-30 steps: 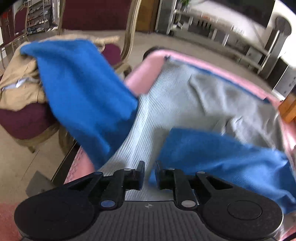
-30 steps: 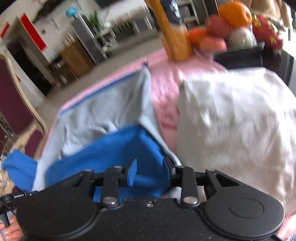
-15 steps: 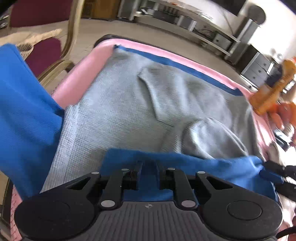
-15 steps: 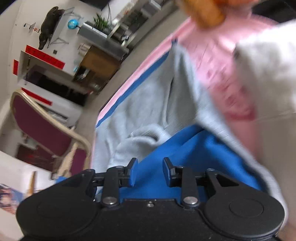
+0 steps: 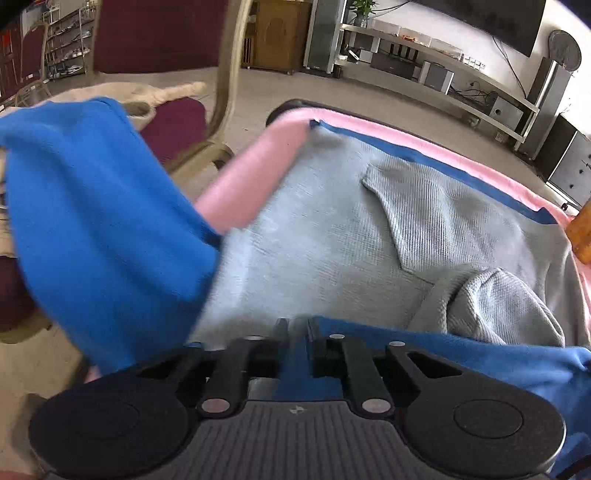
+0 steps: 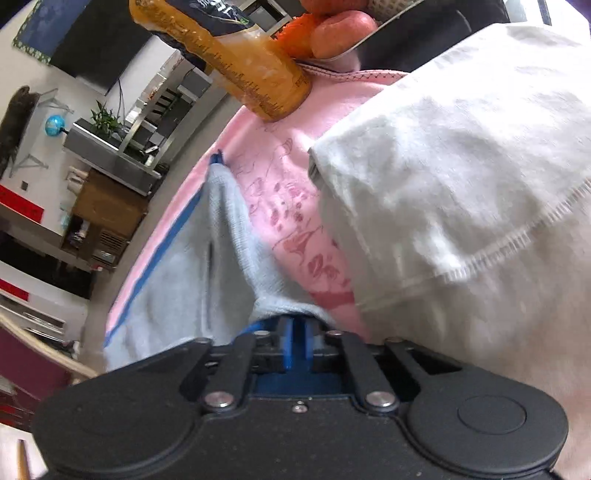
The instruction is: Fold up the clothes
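Left gripper (image 5: 297, 334) closing on blue hem (image 5: 461, 354) of grey-blue garment (image 5: 332, 240), spread ahead on pink cloth (image 5: 243, 184). Right gripper (image 6: 298, 338) closing too, blue fabric between its jaws — likely pinching near edge for fold.

Two garments are lying on one pink cloth (image 5: 255, 173): one grey-and-blue garment (image 5: 332, 236) spread flat, and one white folded garment (image 6: 461, 192) sitting beside it. One chair (image 5: 221, 92) with a maroon seat is standing past the cloth's edge, carrying one beige garment (image 5: 147, 90). One orange bottle (image 6: 240, 70) is standing on the cloth. At least two pieces of fruit (image 6: 332, 26) are showing behind it; the rest are cropped out. Two grippers are showing, one per view.
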Demonstrator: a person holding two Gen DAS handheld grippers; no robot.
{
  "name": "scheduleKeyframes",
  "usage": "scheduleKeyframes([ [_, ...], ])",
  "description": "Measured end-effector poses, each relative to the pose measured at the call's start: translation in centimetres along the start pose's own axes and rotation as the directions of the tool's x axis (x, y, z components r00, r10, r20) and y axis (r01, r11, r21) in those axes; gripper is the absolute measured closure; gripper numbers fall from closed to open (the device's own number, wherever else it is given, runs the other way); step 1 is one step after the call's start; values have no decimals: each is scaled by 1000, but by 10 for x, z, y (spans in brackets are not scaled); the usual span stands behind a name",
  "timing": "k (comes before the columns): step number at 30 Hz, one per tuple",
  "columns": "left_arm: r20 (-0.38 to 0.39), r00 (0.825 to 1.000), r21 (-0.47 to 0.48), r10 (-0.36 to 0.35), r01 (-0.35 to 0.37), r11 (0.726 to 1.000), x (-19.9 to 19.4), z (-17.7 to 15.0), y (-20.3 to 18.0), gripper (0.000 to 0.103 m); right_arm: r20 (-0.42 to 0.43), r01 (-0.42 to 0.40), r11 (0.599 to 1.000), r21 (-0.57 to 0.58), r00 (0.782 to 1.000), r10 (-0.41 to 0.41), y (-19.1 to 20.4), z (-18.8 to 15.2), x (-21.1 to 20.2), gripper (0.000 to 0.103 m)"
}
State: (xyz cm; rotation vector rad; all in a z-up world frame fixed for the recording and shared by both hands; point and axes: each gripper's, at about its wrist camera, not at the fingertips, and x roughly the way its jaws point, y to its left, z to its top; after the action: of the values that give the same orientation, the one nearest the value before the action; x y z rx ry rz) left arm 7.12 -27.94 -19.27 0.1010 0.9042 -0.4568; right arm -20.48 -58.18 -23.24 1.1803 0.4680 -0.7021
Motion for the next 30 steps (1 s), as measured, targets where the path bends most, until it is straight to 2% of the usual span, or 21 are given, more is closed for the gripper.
scheduleKeyframes([
  [1,6,1000,-1,-4,4,1000,-10,0,5,90,-3,-6,1000,-4,1000,6,2,-2,-7,76],
  [6,35,999,23,-30,29,999,-52,-6,19,89,2,-63,985,-161,998,64,23,-14,-58,71],
  [9,1,998,31,-64,64,997,-61,-22,32,87,38,-59,962,-267,997,71,27,-22,-86,60],
  [10,-24,997,24,-72,73,997,-59,-28,34,86,58,-41,954,-298,996,61,27,-27,-92,55],
  [11,-54,995,14,-81,81,997,-54,-33,35,86,76,-23,947,-322,996,50,26,-31,-96,54],
  [13,-101,991,-5,-92,92,996,-44,-40,34,86,90,12,946,-323,996,18,21,-33,-96,54],
  [15,-93,991,2,-91,91,996,-41,-40,30,86,63,10,958,-287,998,8,15,-33,-86,58],
  [16,-77,993,6,-91,91,996,-42,-40,29,86,39,-4,961,-278,999,15,14,-34,-80,64],
  [17,-58,994,6,-95,96,995,-43,-39,27,86,7,-24,960,-278,1000,27,14,-37,-76,67],
  [20,-7,996,30,-94,94,995,-44,-39,21,86,-77,-73,956,-285,996,53,16,-45,-65,67],
  [24,-51,995,49,-85,87,995,-26,-42,14,86,-187,-118,961,-248,980,72,17,-53,-48,67],
  [27,-95,993,40,-68,72,997,-13,-43,16,85,-217,-82,971,-226,976,32,12,-54,-39,67],
  [29,-107,993,40,-54,59,997,-10,-42,17,77,-210,-25,974,-225,977,-23,7,-54,-35,67],
  [30,-110,993,38,-51,55,998,-10,-43,18,76,-203,8,973,-229,978,-56,5,-53,-33,72],
])
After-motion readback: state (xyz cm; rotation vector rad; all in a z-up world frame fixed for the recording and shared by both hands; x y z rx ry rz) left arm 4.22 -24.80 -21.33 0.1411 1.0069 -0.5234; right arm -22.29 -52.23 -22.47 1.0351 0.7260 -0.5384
